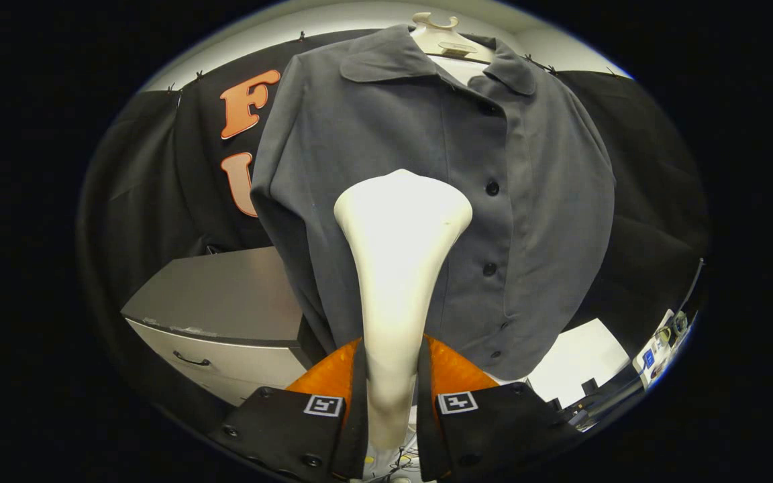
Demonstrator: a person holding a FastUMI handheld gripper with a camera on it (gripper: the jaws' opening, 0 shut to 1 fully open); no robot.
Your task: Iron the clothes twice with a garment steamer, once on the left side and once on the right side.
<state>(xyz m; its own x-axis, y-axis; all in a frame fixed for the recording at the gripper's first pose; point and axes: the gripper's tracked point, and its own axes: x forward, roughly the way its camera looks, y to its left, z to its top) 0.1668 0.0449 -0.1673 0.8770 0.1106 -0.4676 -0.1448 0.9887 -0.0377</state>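
Observation:
A dark grey buttoned shirt (534,174) hangs on a pale hanger (441,37) in front of the booth's black wall. A white garment steamer (396,268) stands upright between my fingers, its handle clamped by both and its wide head rising ahead of them. The head sits against or just in front of the shirt's left panel, left of the button row; I cannot tell whether it touches the cloth. My gripper (392,396) is shut on the steamer's handle.
A grey-topped cabinet (225,302) with a drawer handle stands low to the left of the shirt. A white surface (578,355) and some small items (661,342) lie beyond the shirt's lower right hem.

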